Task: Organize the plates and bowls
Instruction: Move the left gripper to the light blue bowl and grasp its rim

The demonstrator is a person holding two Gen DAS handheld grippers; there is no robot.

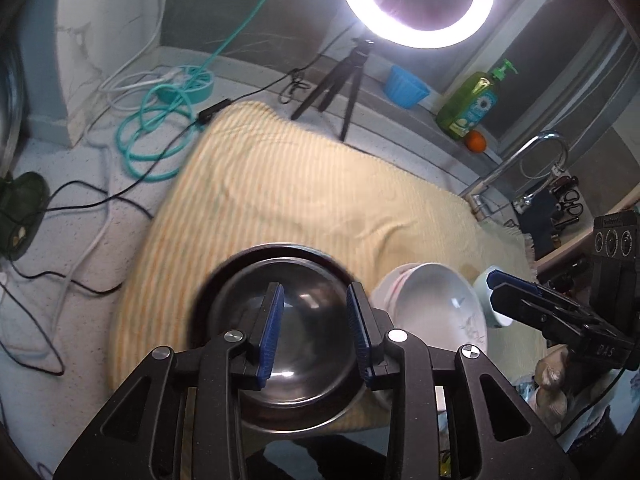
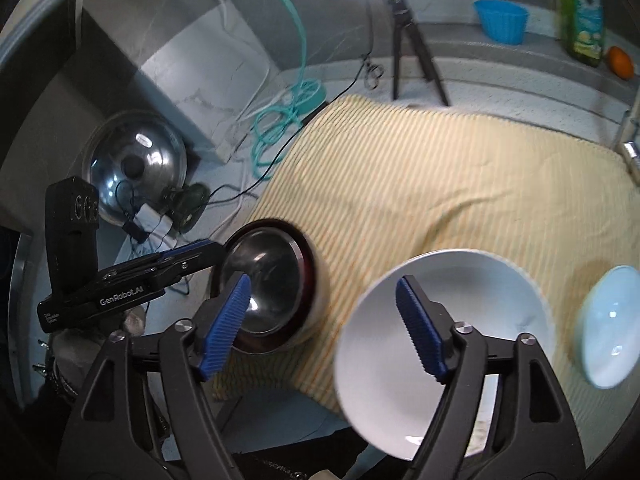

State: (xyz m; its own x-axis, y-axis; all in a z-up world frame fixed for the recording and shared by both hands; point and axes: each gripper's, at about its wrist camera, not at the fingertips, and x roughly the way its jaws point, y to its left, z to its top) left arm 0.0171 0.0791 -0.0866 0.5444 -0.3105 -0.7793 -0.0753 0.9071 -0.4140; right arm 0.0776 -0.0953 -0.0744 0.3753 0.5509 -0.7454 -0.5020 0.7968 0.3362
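Observation:
A steel bowl with a dark red rim (image 1: 288, 336) sits at the near edge of the yellow striped towel (image 1: 280, 184). My left gripper (image 1: 316, 304) is open just above it, fingers over its inside. The bowl also shows in the right wrist view (image 2: 268, 280). A white bowl (image 2: 440, 344) sits to its right, and a small pale blue bowl (image 2: 612, 328) beyond that. My right gripper (image 2: 324, 312) is open and empty, its right finger over the white bowl. In the left wrist view the white bowl (image 1: 436, 304) lies beside the steel one.
A ring light on a black tripod (image 1: 340, 88) stands behind the towel. Teal and white cables (image 1: 156, 136) lie coiled at the left. A blue cup (image 1: 406, 86), green soap bottle (image 1: 468, 100) and an orange (image 1: 475, 141) line the back ledge. A tap (image 1: 520, 160) is at the right. A steel lid (image 2: 136, 168) leans at the left.

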